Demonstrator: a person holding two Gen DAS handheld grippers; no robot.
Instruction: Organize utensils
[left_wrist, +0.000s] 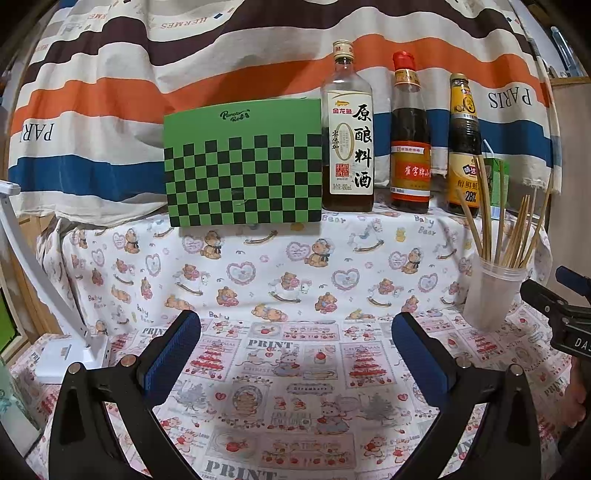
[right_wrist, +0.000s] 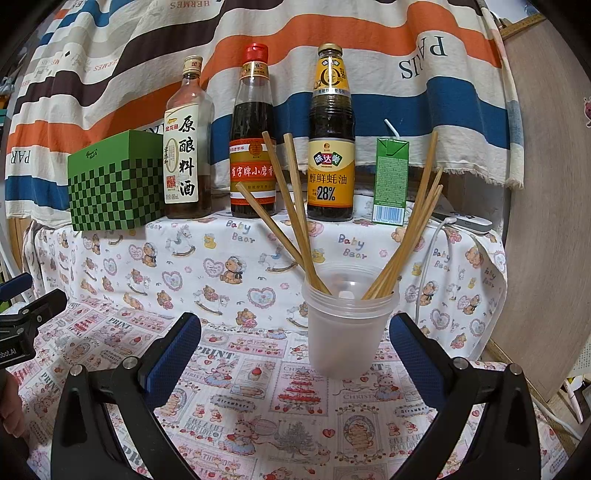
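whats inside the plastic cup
Wooden chopsticks stand in the translucent plastic cup, leaning against both sides of its rim. The frosted wall blurs their lower ends and the cup's bottom.

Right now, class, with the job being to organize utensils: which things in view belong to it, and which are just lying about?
Belong to the job:
- chopsticks, standing in the cup
- translucent plastic cup
- left tool and right tool, both open

Just lying about:
- green checkered box
- three sauce bottles
- green drink carton
- white lamp base
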